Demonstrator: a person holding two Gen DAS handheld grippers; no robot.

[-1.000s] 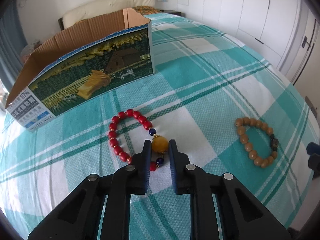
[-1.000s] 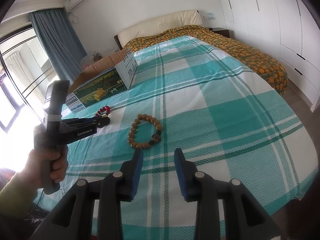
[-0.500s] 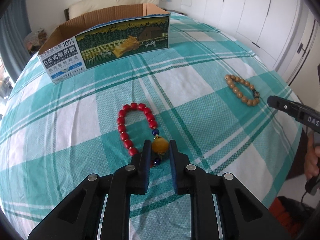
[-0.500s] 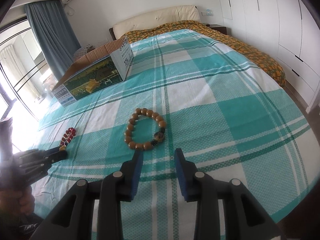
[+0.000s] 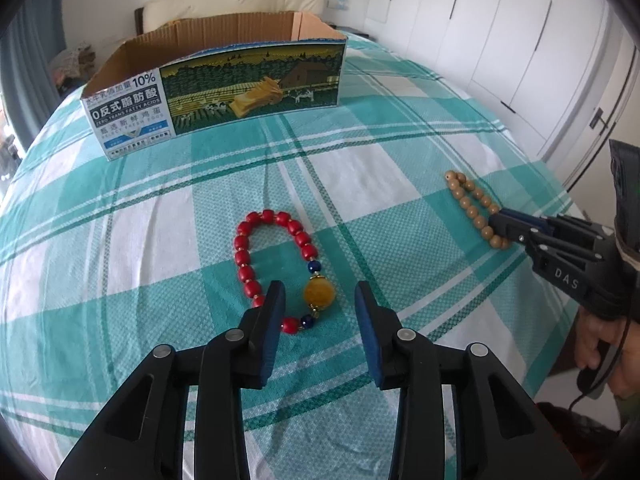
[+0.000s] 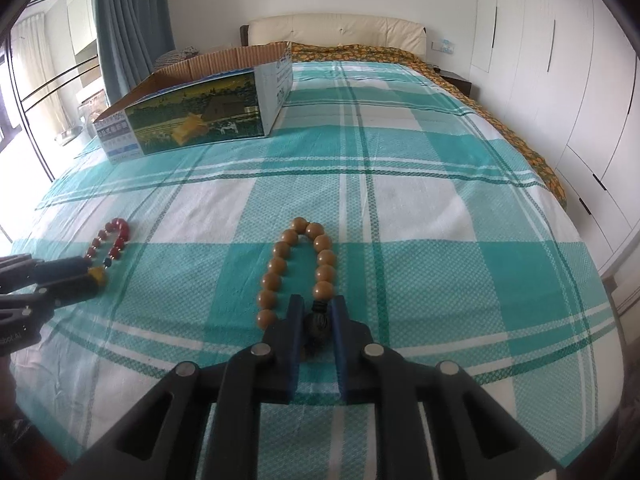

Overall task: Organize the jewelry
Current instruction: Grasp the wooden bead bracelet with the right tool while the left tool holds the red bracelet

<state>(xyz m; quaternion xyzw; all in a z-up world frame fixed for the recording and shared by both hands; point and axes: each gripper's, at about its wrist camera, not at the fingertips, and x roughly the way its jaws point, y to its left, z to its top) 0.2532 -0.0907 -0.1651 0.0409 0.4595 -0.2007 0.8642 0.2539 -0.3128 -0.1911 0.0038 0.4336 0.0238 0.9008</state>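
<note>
A red bead bracelet [image 5: 242,258] with a large amber bead [image 5: 319,294] lies on the plaid bed sheet. My left gripper [image 5: 319,289] straddles the amber bead, its jaws opening, and the pads stand clear of the bead on both sides. A brown wooden bead bracelet [image 6: 282,249] lies further right, pulled into a narrow loop. My right gripper [image 6: 318,304] is closing and its pads pinch the bracelet's dark bead [image 6: 319,322]. In the left wrist view the right gripper [image 5: 498,220] meets the brown bracelet [image 5: 466,202] at its near end. An open cardboard box [image 5: 256,92] stands beyond.
The teal and white sheet [image 6: 400,200] covers a bed with a cream headboard [image 6: 336,30]. White wardrobe doors [image 6: 560,80] line the right side and a blue curtain [image 6: 128,20] hangs at the left. A person's hand [image 5: 604,344] holds the right gripper near the bed's edge.
The left gripper's jaws have parted from the amber bead. The right gripper moved forward onto the brown bracelet, closed on its dark bead, and the loop got narrower.
</note>
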